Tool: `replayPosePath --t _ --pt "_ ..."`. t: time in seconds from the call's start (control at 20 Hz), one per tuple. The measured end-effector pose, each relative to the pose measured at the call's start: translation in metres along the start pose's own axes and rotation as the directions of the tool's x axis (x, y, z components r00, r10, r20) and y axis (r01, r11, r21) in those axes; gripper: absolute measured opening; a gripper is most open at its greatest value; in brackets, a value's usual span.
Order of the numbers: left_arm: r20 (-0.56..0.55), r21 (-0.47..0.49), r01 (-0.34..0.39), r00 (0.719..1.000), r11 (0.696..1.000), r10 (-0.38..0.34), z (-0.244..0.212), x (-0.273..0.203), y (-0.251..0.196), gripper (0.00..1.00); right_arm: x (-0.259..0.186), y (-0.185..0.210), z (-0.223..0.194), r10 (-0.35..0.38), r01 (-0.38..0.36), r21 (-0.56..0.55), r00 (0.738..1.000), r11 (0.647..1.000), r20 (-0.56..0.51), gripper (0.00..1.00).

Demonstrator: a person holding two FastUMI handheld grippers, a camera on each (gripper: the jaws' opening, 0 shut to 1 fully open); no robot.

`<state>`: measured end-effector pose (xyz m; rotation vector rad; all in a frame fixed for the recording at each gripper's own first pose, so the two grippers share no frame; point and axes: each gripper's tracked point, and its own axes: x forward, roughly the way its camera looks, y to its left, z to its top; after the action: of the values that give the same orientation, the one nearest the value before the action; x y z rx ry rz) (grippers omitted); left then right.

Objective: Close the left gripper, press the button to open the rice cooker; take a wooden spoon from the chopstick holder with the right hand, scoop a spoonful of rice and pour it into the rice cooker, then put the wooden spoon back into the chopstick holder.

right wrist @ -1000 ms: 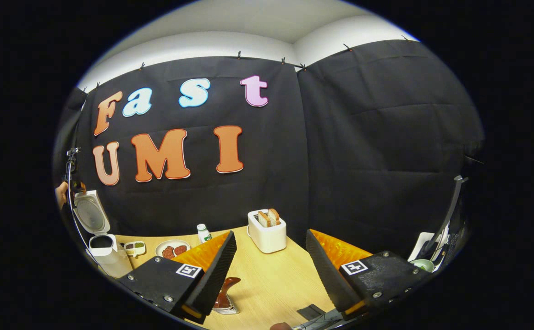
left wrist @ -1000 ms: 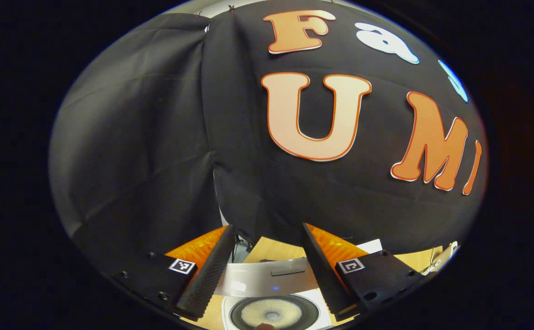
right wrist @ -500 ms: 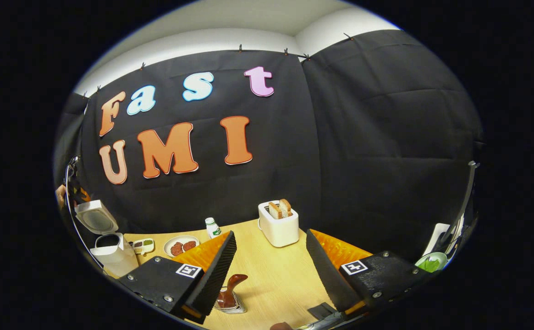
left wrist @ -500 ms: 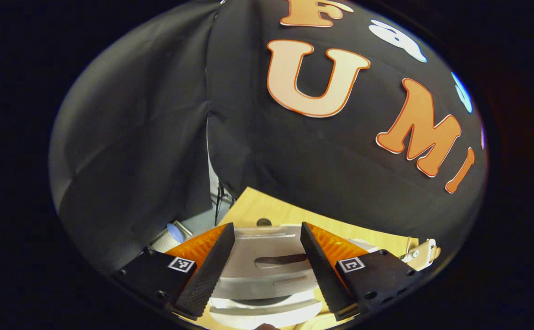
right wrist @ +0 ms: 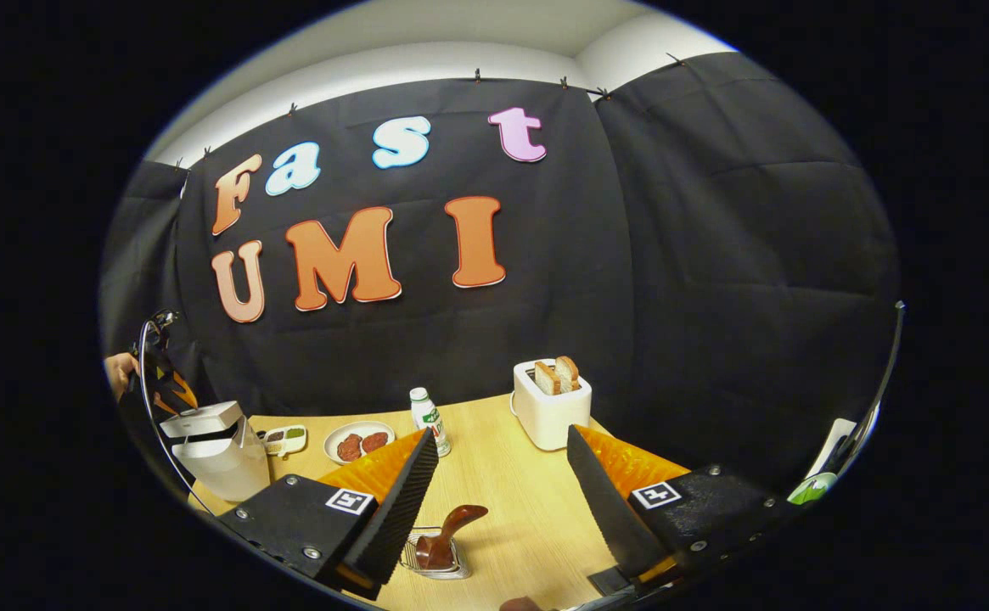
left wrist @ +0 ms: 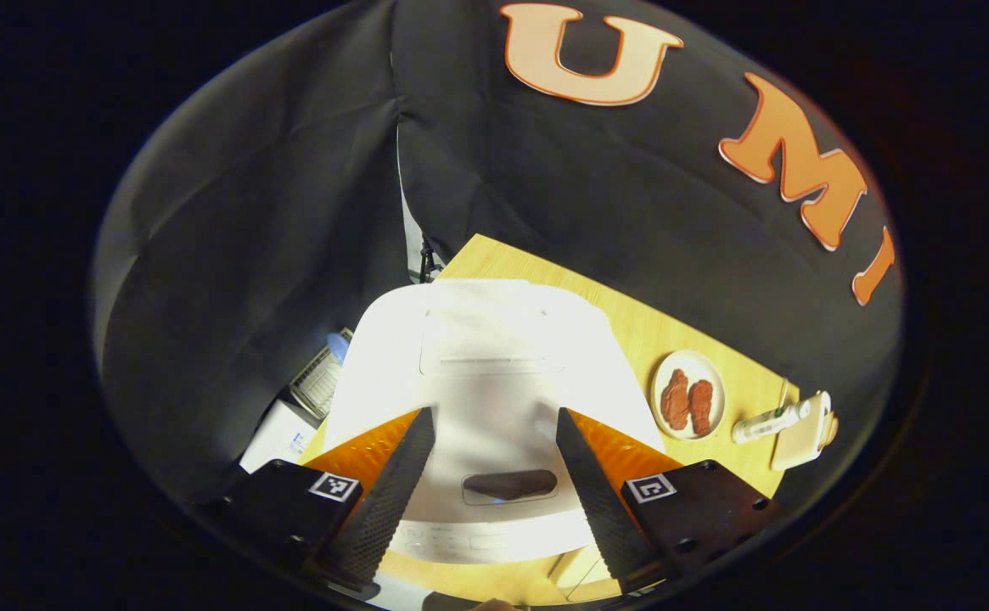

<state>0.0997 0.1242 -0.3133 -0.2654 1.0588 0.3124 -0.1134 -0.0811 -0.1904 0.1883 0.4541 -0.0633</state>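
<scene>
The white rice cooker (left wrist: 477,356) lies right below my left gripper (left wrist: 494,416), lid down, its dark button (left wrist: 509,484) between the open fingers. In the right gripper view the rice cooker (right wrist: 221,454) stands at the table's far left with its lid lying almost flat on the body, and the left gripper (right wrist: 163,382), held by a hand, hovers just over it. The wooden spoon (right wrist: 452,535) leans in a wire chopstick holder (right wrist: 435,560) on the table, near the left finger of my right gripper (right wrist: 501,431), which is open and holds nothing.
A plate of meat pieces (right wrist: 358,441), a small bottle (right wrist: 430,420) and a white toaster with bread (right wrist: 552,403) stand on the wooden table (right wrist: 511,501). A small sauce dish (right wrist: 283,437) sits beside the cooker. A green bowl (right wrist: 812,490) is at the far right edge.
The cooker's lid has swung from upright and open down onto the body. My left gripper tipped downward over it. The right gripper view shifted slightly; the spoon stayed in its holder.
</scene>
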Motion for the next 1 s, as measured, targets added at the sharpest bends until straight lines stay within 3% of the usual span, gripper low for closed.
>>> replayPosePath --t 0.1,0.2,0.25,0.3,0.35,0.4,0.65,0.85,1.0 --pt "-0.002 0.05 -0.035 0.999 0.998 0.035 -0.011 0.007 -0.004 1.0 0.0 -0.001 -0.004 -0.003 0.003 0.006 1.0 1.0 -0.005 0.95" --pt "-0.081 0.031 -0.049 0.995 0.998 0.051 -0.04 0.016 -0.011 1.0 0.001 0.001 -0.006 0.002 -0.002 0.009 1.0 1.0 -0.007 0.95" --pt "0.016 0.031 -0.053 0.998 0.998 0.053 -0.022 0.024 -0.014 1.0 0.001 0.002 -0.008 0.002 -0.002 0.006 1.0 1.0 -0.01 0.95" --pt "-0.056 0.033 -0.054 0.997 0.998 0.056 -0.03 0.025 -0.019 1.0 0.0 0.001 -0.008 0.003 -0.003 0.001 1.0 1.0 -0.011 0.95" --pt "-0.001 0.048 -0.055 0.999 0.997 0.055 -0.026 0.024 -0.016 1.0 0.001 0.0 -0.009 0.004 -0.004 -0.003 1.0 1.0 -0.011 0.95" --pt "-0.042 0.049 -0.045 0.998 0.998 0.047 -0.035 0.026 -0.019 1.0 0.0 0.0 -0.01 0.005 -0.005 -0.007 1.0 1.0 -0.016 0.95" --pt "-0.025 0.031 -0.007 1.0 0.999 0.008 -0.046 0.011 -0.03 1.0 0.004 0.001 -0.006 0.0 0.0 -0.021 1.0 1.0 -0.016 0.95" --pt "0.135 0.05 0.057 0.989 0.997 -0.064 -0.031 -0.029 -0.039 1.0 0.016 0.011 0.006 0.022 -0.021 -0.077 1.0 0.997 0.003 0.95" --pt "0.311 0.112 0.051 0.947 0.992 -0.083 -0.01 -0.08 -0.046 1.0 0.027 0.027 0.029 0.049 -0.046 -0.085 0.998 0.995 0.036 0.95"
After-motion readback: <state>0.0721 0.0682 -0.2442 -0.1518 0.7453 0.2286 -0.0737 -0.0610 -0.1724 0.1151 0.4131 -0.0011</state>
